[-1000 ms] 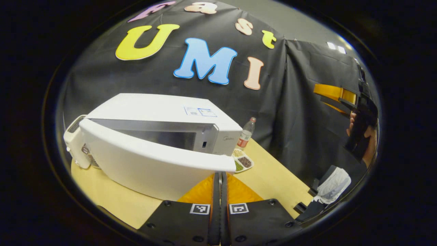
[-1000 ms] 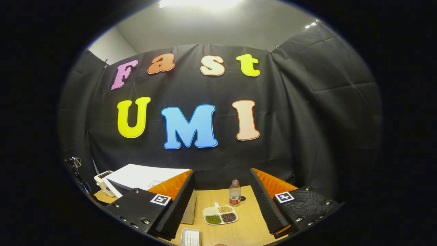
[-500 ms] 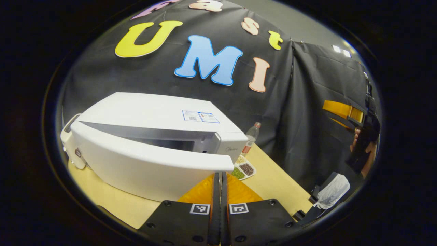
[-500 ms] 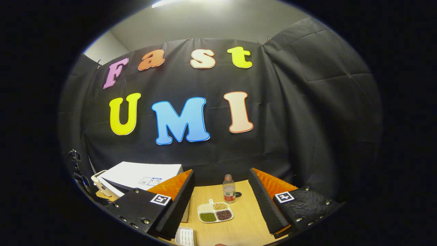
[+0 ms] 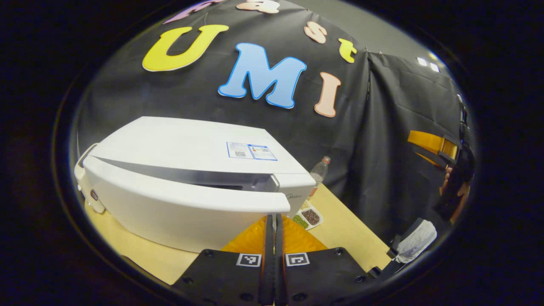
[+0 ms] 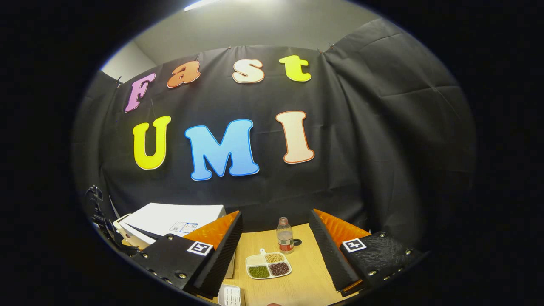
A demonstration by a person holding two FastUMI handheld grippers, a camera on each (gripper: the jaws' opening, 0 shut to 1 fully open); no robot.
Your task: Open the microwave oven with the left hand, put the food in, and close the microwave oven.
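Microwave door ajar on a wooden counter, food tray just beside it.

The pale wood counter (image 6: 299,284) carries a smooth white microwave (image 5: 182,142) with rounded corners; its curved door (image 5: 178,208) stands slightly ajar, a narrow dark gap along its top edge. The left hand-held gripper (image 5: 274,225) has its fingers pressed together, the tips right at the door's free end; contact cannot be told. The right hand-held gripper (image 6: 276,231) is spread wide and holds nothing, raised above the counter. Between its fingers lies a white three-part tray (image 6: 268,266) of green, tan and dark red beans, with bare wood around it. Behind the tray stands a clear plastic bottle (image 6: 284,236).
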